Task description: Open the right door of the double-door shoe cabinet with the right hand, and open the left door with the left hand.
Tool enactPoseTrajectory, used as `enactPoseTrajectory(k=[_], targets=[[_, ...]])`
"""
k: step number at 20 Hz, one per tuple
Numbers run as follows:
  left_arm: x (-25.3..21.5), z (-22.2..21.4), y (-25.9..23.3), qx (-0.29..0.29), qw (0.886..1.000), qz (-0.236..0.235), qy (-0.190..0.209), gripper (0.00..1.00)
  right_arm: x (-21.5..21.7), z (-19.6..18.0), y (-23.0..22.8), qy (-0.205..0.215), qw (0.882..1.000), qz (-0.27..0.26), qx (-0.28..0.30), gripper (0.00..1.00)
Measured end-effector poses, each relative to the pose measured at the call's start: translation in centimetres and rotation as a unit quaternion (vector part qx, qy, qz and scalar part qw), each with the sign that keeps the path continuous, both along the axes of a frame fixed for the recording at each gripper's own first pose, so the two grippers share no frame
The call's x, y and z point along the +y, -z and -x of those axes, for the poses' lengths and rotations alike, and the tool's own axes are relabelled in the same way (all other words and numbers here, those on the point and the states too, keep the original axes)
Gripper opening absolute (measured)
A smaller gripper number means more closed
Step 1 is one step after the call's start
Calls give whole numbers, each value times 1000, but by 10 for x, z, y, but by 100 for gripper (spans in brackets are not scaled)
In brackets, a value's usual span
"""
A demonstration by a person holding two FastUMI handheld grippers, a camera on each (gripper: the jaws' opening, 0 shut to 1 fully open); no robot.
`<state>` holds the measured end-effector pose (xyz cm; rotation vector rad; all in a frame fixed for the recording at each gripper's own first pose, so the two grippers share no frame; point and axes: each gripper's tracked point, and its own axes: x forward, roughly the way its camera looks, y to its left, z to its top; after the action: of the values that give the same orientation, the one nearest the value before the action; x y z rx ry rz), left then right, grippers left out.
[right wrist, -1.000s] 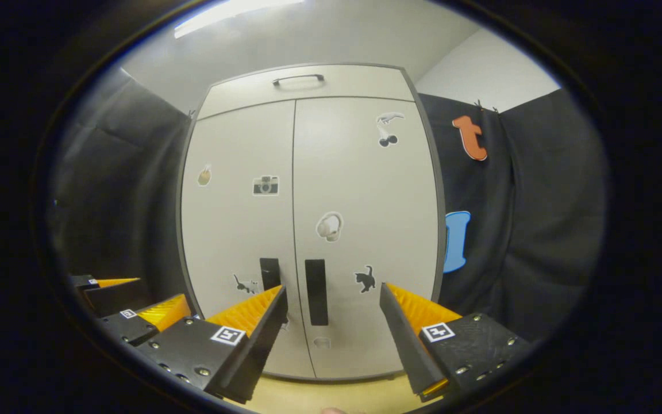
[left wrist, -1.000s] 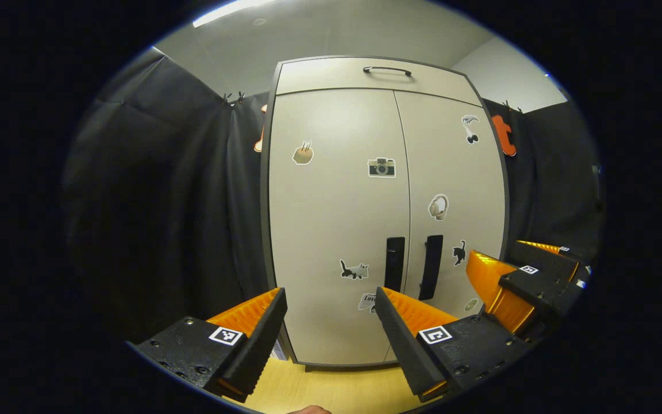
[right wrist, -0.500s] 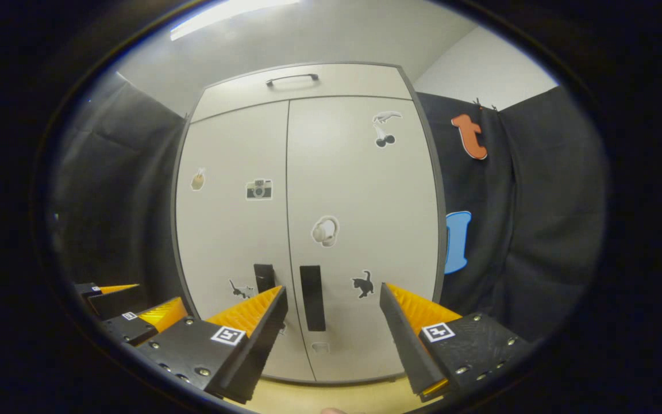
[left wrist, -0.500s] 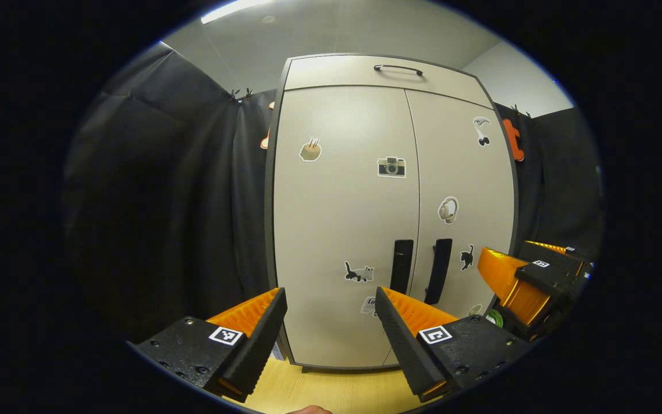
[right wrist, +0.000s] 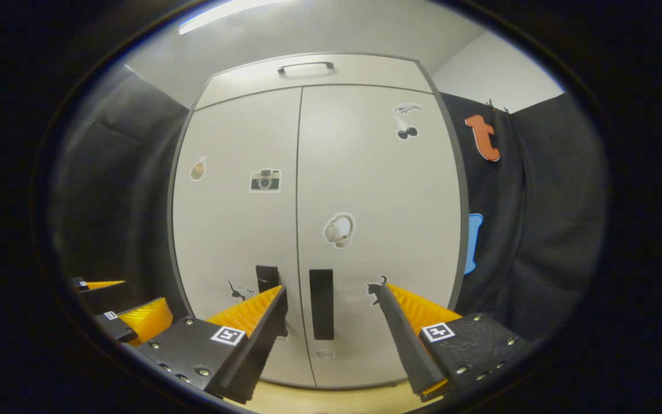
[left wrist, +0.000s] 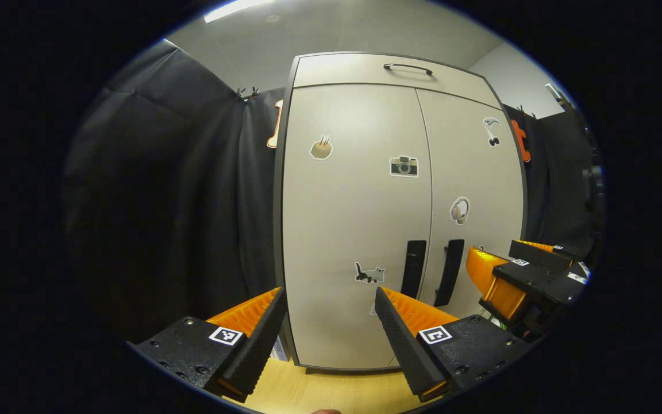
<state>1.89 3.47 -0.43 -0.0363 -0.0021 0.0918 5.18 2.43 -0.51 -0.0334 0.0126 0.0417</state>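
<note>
Right gripper view showed the right gripper [right wrist: 331,330] spread wide and holding nothing, short of the shoe cabinet [right wrist: 319,230], its fingers framing the dark handle [right wrist: 322,303] of the closed right door [right wrist: 377,230]. Left gripper view had the left gripper [left wrist: 331,330] equally splayed and empty before the closed left door [left wrist: 354,230], whose handle [left wrist: 414,268] stood just right of its fingers.

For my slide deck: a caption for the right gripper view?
Open right gripper faces the closed shoe cabinet, right door's handle between its fingers.
</note>
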Motion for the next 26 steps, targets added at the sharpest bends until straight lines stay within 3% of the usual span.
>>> enactPoseTrajectory(k=[6,8,9,11,12,17,18,19,22,24,25,26], targets=[[19,-2,4,6,1000,3,-22,96,-4,-34,11,20,1000,23,0,93],[24,-2,5,8,1000,4,-28,96,-4,-46,20,23,999,27,11,82],[26,-2,6,9,999,4,-30,96,-3,-55,27,20,999,28,19,82],[30,-1,9,14,999,4,-36,95,0,-62,34,21,999,35,24,63],[33,-1,10,16,999,5,-39,95,3,-63,37,16,999,39,27,59],[42,8,17,27,998,8,-56,95,16,-67,43,12,998,62,25,57],[44,10,18,29,998,9,-58,96,12,-78,44,15,998,53,17,33],[47,12,19,30,998,9,-62,94,14,-72,43,16,998,53,16,37],[56,19,22,32,997,13,-71,94,14,-74,47,18,999,45,25,36],[61,24,23,32,996,16,-77,95,15,-74,46,16,999,30,34,26],[63,26,24,33,996,17,-80,95,15,-76,46,11,999,28,37,34],[65,29,25,34,996,18,-82,96,15,-74,47,5,999,29,34,30]])
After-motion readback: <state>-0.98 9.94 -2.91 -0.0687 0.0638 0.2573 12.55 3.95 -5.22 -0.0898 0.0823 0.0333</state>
